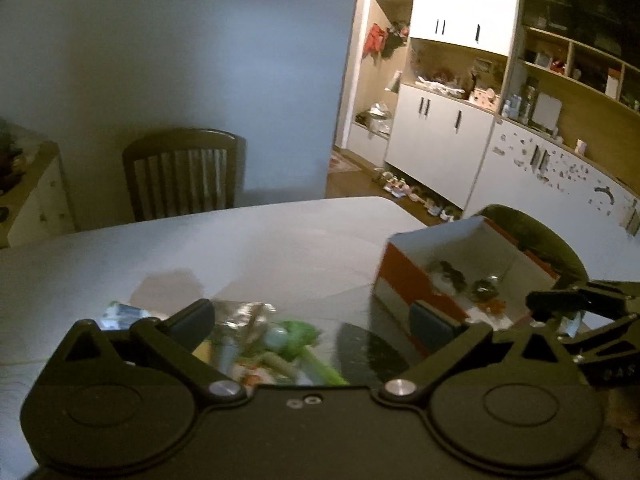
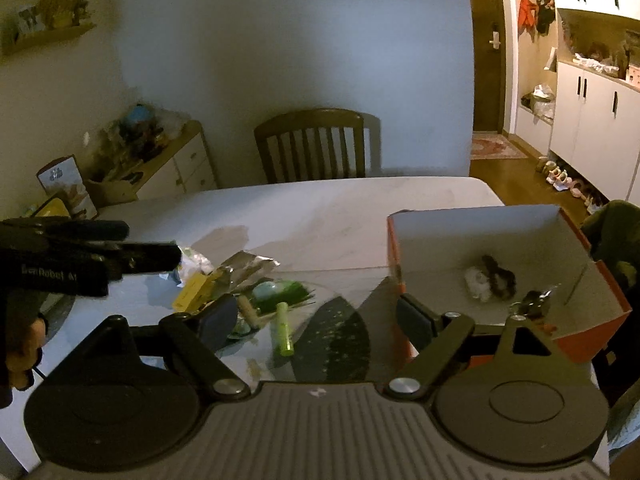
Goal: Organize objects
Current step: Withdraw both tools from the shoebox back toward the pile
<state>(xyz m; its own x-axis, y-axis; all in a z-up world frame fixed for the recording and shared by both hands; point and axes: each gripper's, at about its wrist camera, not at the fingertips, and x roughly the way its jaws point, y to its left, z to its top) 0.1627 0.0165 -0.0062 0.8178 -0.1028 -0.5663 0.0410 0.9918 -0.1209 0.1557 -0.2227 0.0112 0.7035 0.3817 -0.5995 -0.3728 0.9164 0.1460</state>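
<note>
Two grippers, left (image 1: 316, 320) & right (image 2: 316, 316), both wide, nothing held; green tube (image 2: 283, 329) on table (image 2: 320, 208) w/ clutter pile, long axis running near-to-far, left of orange box (image 2: 600, 332)

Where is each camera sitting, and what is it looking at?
Left wrist: sits on the left tool, looks across the table toward a chair and cupboards; its own open fingers and the right tool's tip show.
Right wrist: sits on the right tool, looks over the table at the same chair; its own open fingers, the left tool and a hand show.
Shared: table, chair, orange box, pile of small things.
</note>
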